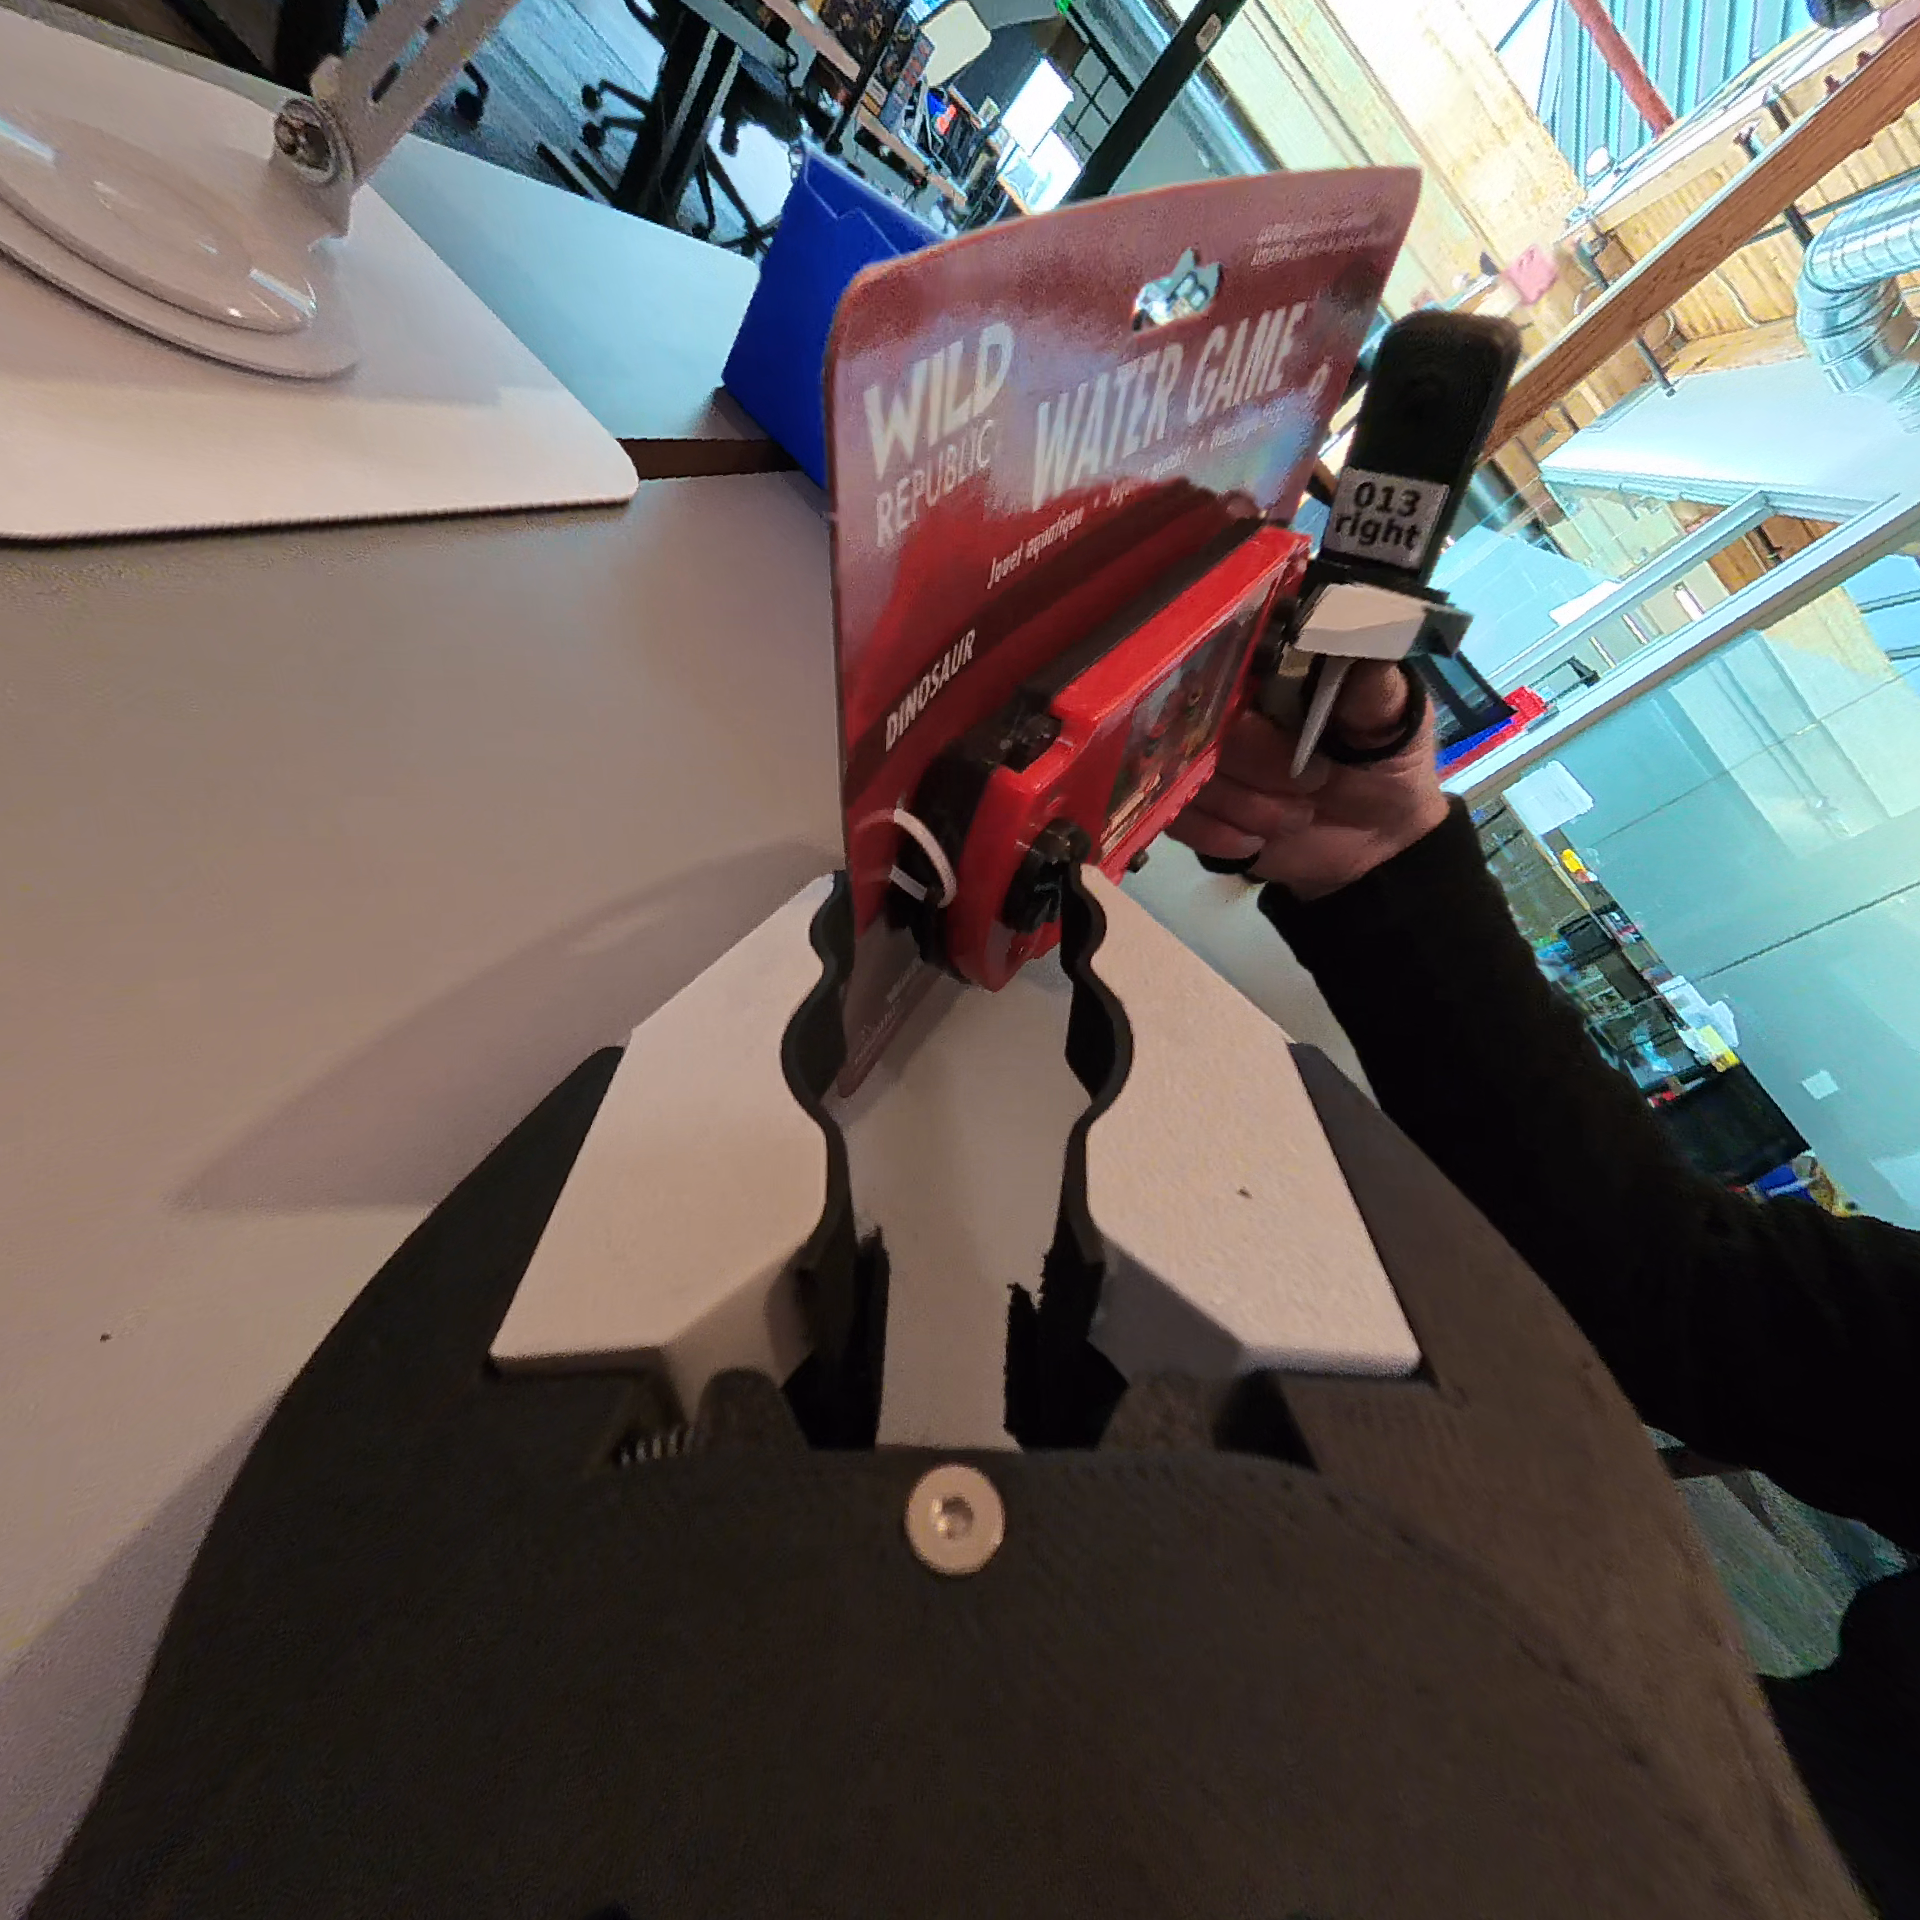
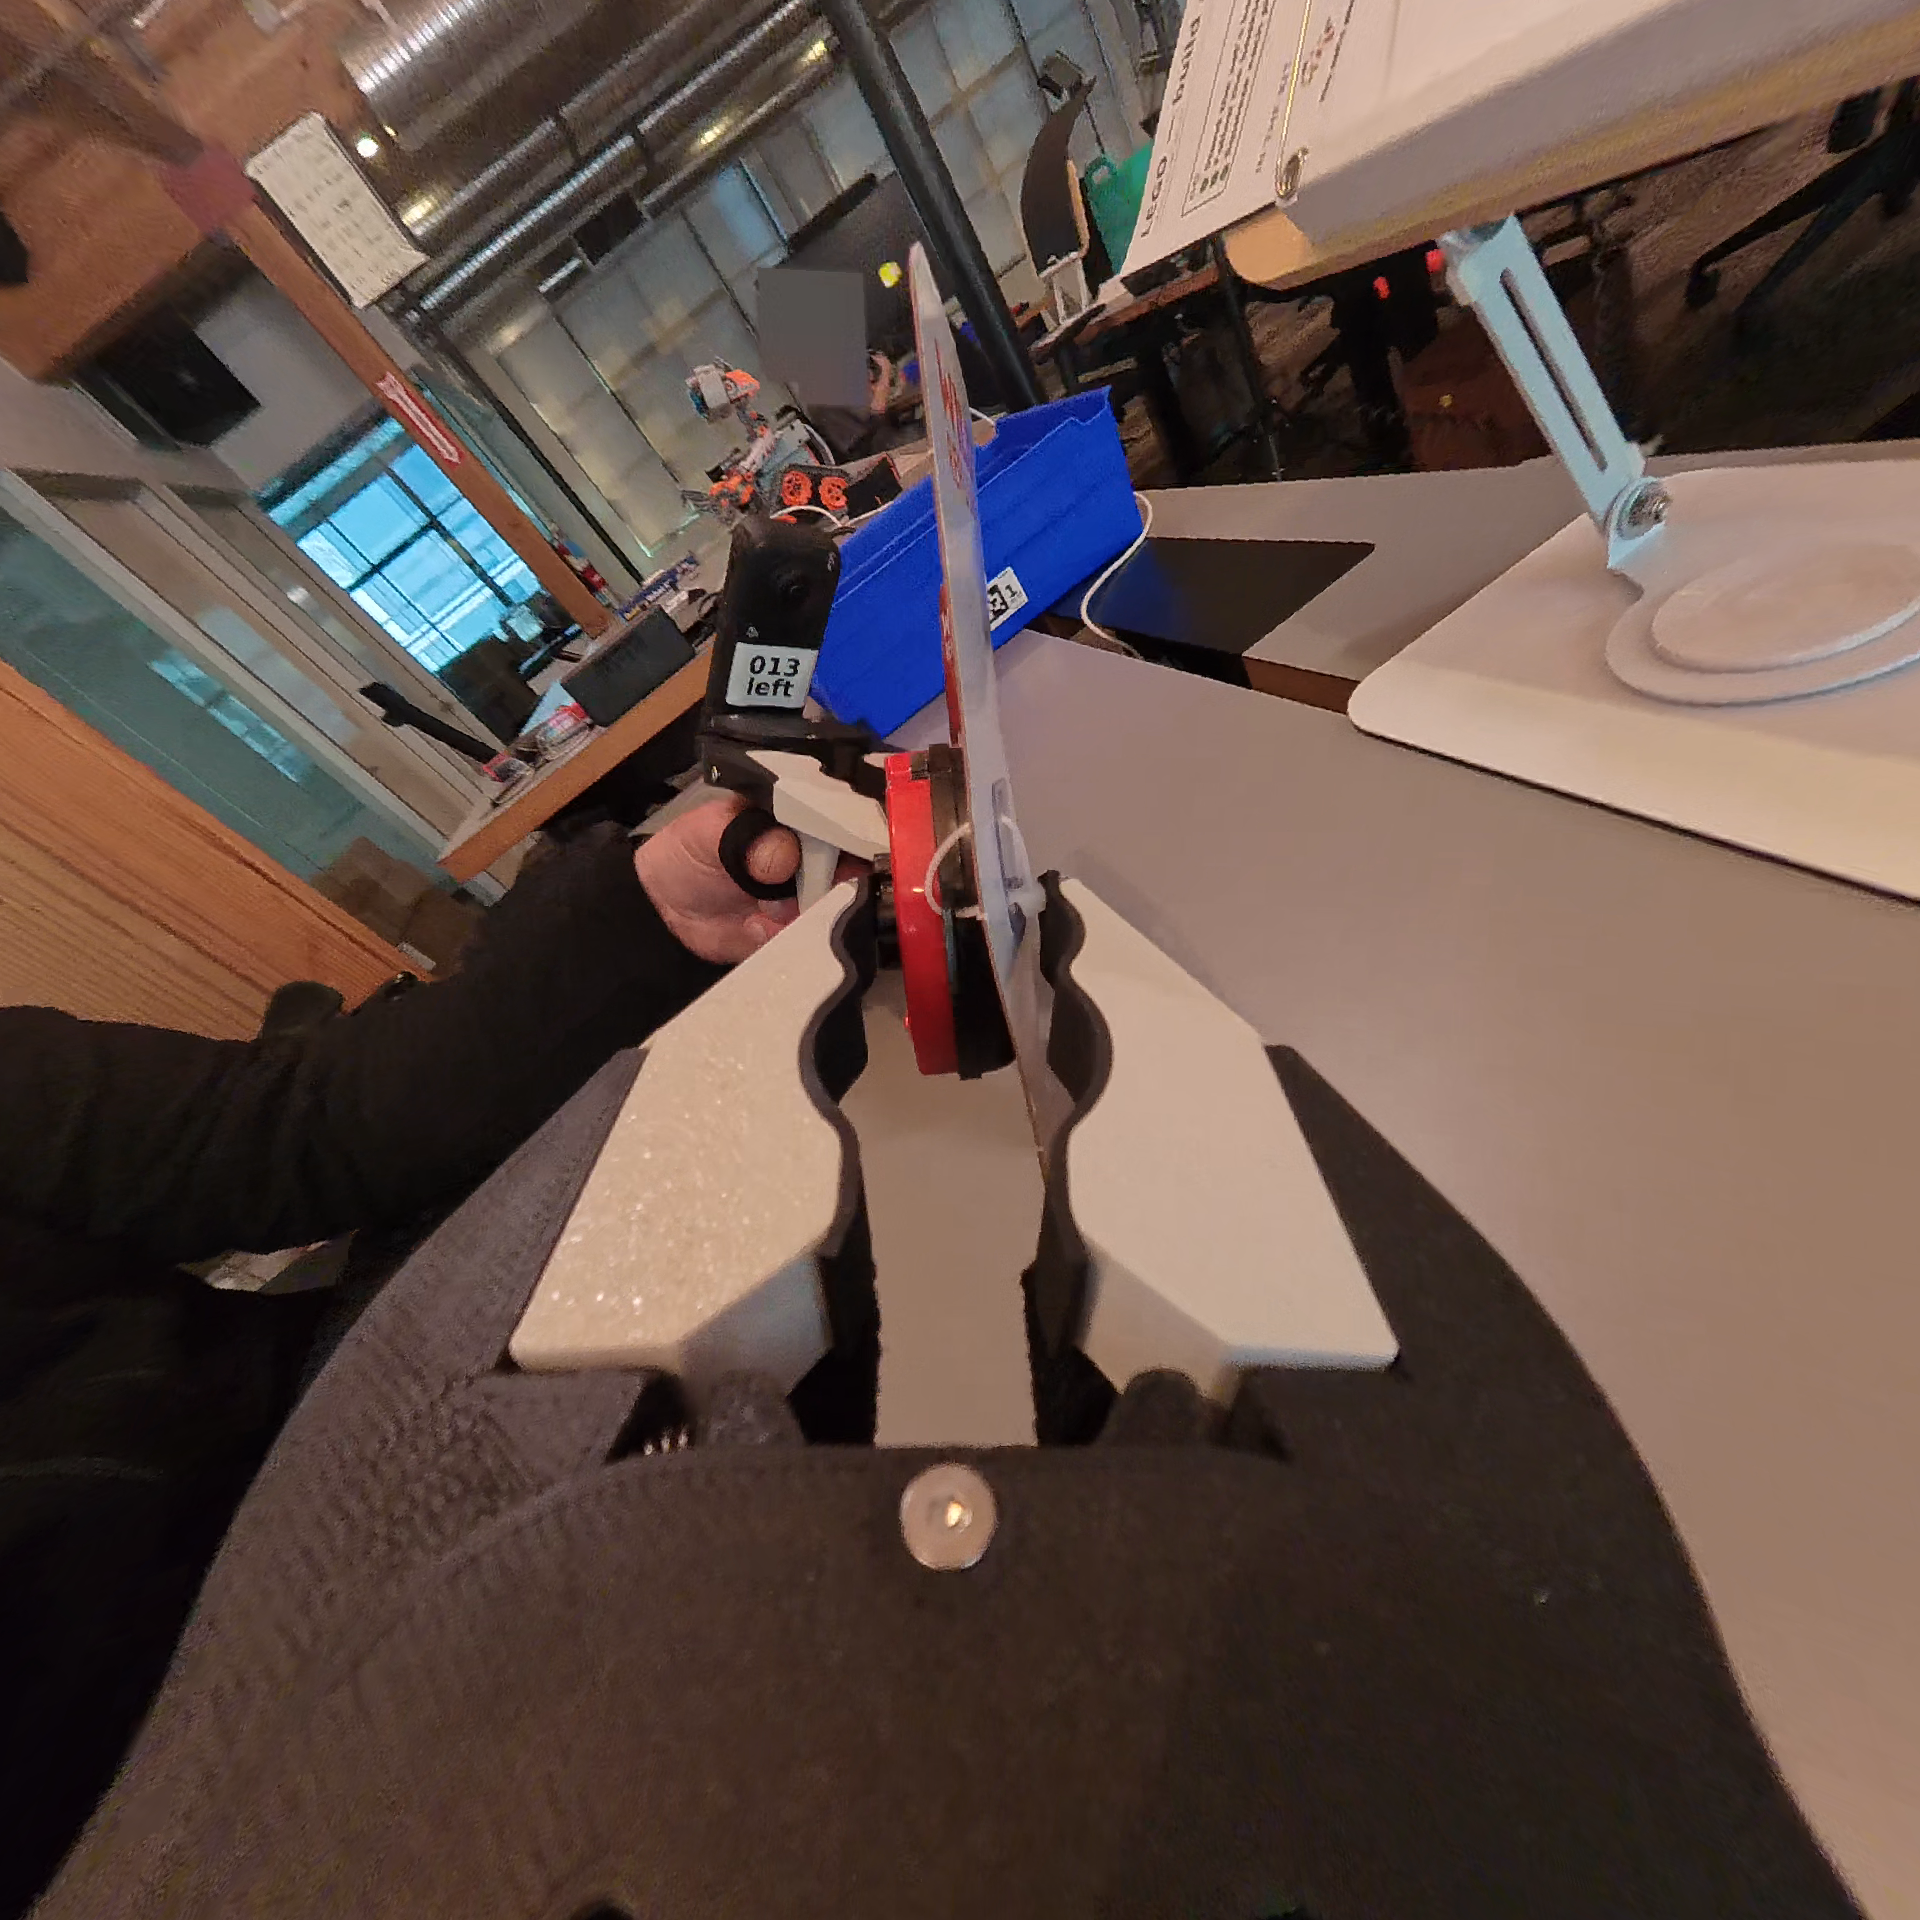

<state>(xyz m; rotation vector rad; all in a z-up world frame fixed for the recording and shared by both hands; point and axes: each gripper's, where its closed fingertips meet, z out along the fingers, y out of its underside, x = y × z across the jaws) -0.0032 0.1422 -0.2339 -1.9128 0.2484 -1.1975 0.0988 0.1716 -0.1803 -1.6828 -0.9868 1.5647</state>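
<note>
Two handheld grippers clasp a carded toy (image 1: 1091, 436) from opposite ends, holding it upright on edge above a grey table (image 1: 416, 831). The left gripper (image 1: 956, 914) has its jaws drawn narrow around the pack's lower corner, one finger against the back of the red card and the other against a black knob on the red handheld game (image 1: 1122, 748) that is fastened to the card with a white tie (image 1: 920, 862). The right gripper (image 2: 951, 914) closes on the far end in the same narrow fashion, with the card's back against one finger and the game body toward the other; whether that second finger truly touches cannot be told. A person's hand (image 1: 1320, 821) in a dark sleeve works the right tool. Beneath the pack the tabletop lies bare. A blue bin (image 2: 1039, 499) stands near the table's far edge behind the card, and a white stand base (image 1: 156, 239) rests on a white mat (image 1: 312, 468), well apart to the side.
</note>
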